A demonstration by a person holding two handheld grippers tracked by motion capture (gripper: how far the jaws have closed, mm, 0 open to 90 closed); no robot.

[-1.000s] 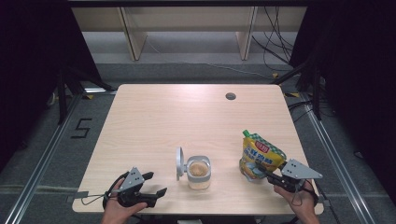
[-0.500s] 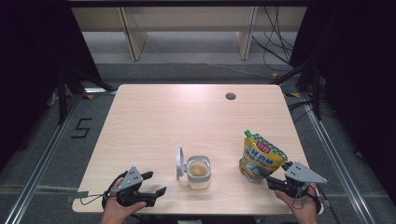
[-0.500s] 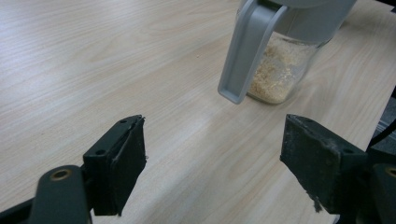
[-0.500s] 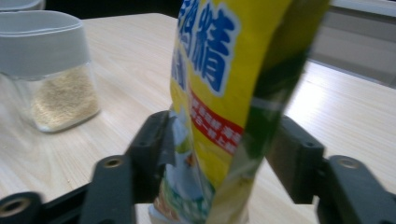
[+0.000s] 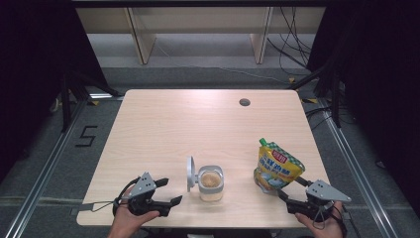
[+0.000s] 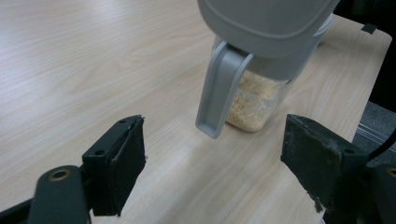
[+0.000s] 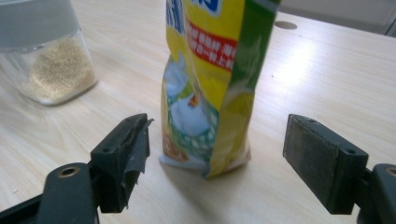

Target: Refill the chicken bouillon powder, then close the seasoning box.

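A yellow and green pouch [image 5: 277,166] [image 7: 210,70] stands upright on the table at the front right. Just behind its base my right gripper [image 5: 292,189] [image 7: 217,158] is open; its jaws have just been opening and nothing is pressed between them. A clear jar [image 5: 211,182] [image 6: 254,100] of pale grains stands at the front middle, its grey lid [image 5: 190,173] [image 6: 266,23] flipped up on the left side. My left gripper [image 5: 169,191] [image 6: 215,168] rests open a short way left of the jar, pointing at it.
The wooden table [image 5: 198,129] has a round cable hole [image 5: 244,102] at its back right. Both hands sit at the near edge. Metal floor rails run along either side of the table, and shelving stands beyond the far edge.
The right gripper's jaws have spread away from the pouch and the gripper has slid slightly back toward the near right corner. The pouch stays standing. The left gripper has not moved.
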